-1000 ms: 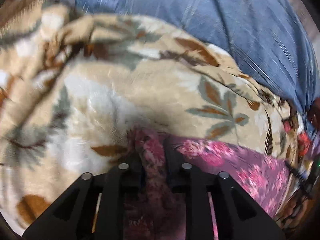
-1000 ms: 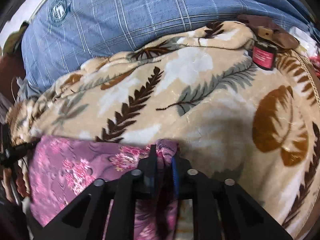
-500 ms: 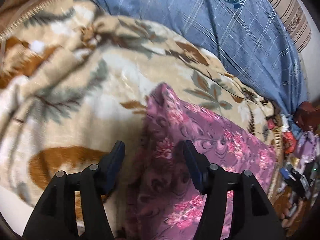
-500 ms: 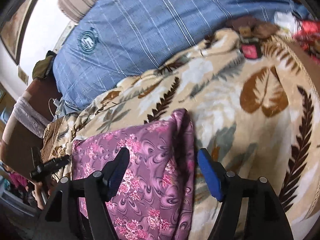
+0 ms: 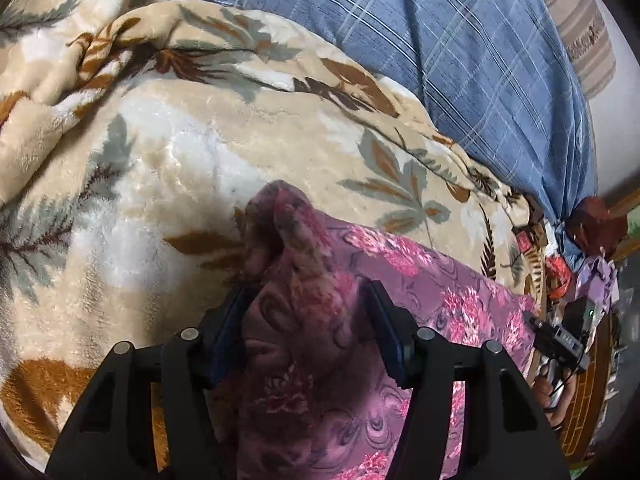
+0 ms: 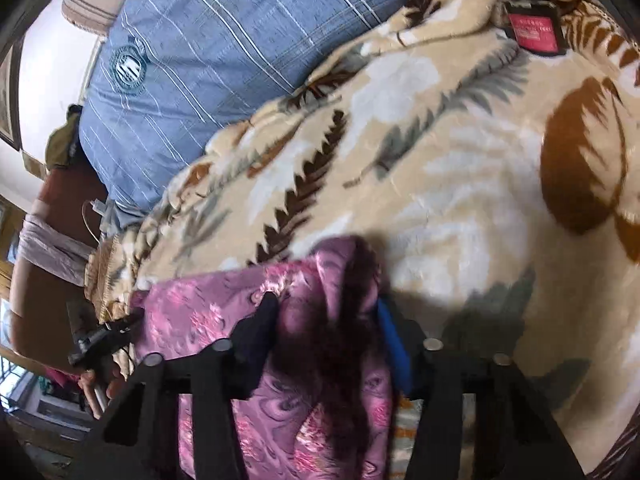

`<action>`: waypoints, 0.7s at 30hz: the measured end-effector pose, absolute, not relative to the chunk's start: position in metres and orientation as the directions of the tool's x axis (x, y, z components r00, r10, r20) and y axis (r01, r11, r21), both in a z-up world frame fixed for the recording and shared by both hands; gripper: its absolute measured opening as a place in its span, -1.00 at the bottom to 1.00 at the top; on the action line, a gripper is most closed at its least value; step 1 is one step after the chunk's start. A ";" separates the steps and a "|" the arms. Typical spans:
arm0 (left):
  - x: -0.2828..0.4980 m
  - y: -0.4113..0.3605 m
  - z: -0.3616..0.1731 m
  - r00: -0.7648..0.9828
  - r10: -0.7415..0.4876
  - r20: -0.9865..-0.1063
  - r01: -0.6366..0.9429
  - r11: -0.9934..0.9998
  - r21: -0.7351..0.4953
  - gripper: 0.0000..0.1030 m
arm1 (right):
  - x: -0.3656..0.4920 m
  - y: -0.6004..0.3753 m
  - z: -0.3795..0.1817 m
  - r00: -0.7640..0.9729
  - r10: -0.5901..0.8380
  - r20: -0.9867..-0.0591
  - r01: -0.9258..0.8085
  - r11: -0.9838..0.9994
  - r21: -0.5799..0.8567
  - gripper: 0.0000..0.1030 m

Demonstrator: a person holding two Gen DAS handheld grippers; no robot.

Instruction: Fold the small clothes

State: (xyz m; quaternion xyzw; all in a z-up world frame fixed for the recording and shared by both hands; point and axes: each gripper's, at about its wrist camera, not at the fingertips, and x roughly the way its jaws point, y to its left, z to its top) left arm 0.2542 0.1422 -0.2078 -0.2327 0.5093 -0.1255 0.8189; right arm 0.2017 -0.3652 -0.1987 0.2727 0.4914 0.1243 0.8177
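A small purple garment with pink flowers (image 5: 432,276) lies spread on a beige leaf-print blanket (image 5: 192,160). My left gripper (image 5: 304,292) is open, its jaws either side of the garment's raised left corner. In the right wrist view the same garment (image 6: 224,300) shows, and my right gripper (image 6: 326,312) is open around its bunched right corner. Neither gripper pinches the cloth.
A blue plaid pillow (image 5: 460,52) lies behind the blanket, also in the right wrist view (image 6: 224,40). A red-labelled box (image 6: 536,32) sits at the blanket's far right. Clutter and the other gripper's hand show at the bed's edge (image 5: 560,336).
Both grippers were shut on the garment's corners a second ago. They have opened and let the cloth go, then moved forward so the corners sit between the open jaws.
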 end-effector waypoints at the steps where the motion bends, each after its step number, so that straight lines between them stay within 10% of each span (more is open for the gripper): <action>1: 0.258 0.146 -0.210 0.462 -0.423 -0.780 -0.051 0.865 -0.499 0.13 | 0.203 -0.369 -0.203 0.488 0.485 -0.726 0.073 0.806 0.588 -0.06; 6: 0.271 0.151 -0.214 0.467 -0.434 -0.770 -0.073 0.849 -0.523 0.12 | 0.211 -0.376 -0.211 0.489 0.536 -0.688 0.067 0.764 0.642 -0.10; 8: 0.269 0.143 -0.212 0.461 -0.434 -0.774 -0.038 0.862 -0.506 -0.45 | 0.208 -0.375 -0.208 0.495 0.531 -0.688 0.055 0.770 0.635 -0.28; 11: 0.259 0.139 -0.210 0.464 -0.454 -0.761 -0.016 0.855 -0.519 -0.71 | 0.200 -0.374 -0.203 0.512 0.520 -0.684 0.058 0.773 0.631 -0.52; 21: 0.230 0.148 -0.110 0.612 -0.418 -0.672 0.068 0.874 -0.482 -0.76 | 0.173 -0.354 -0.099 0.626 0.397 -0.671 -0.063 0.884 0.464 -0.73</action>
